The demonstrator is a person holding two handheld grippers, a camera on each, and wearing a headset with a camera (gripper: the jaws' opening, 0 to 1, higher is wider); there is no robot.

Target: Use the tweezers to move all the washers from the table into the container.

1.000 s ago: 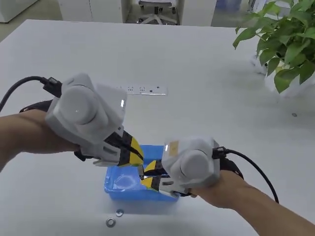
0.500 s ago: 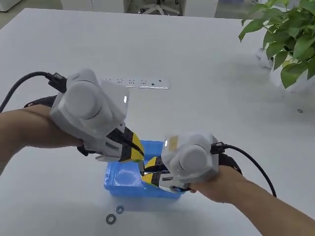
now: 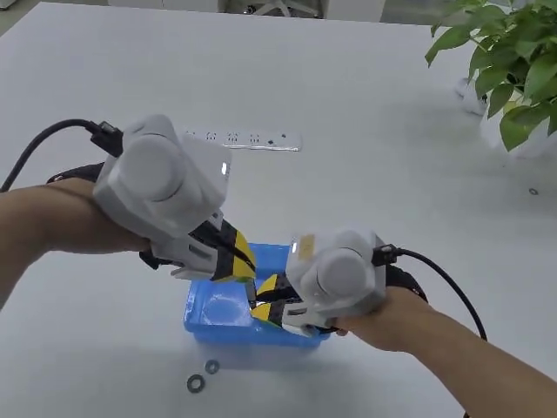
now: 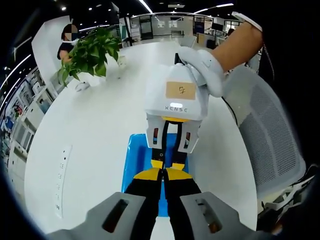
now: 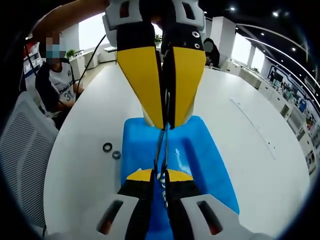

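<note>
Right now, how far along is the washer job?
Done: nothing confirmable; I can't tell whether the blue container holds any washers. In hand: tweezers gripped by both the left gripper and right gripper, above the container. Left: a washer and a second washer lie on the table beside it.

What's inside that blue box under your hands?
Bare blue floor shows in the container; the left gripper, right gripper and tweezers cover the rest.
</note>
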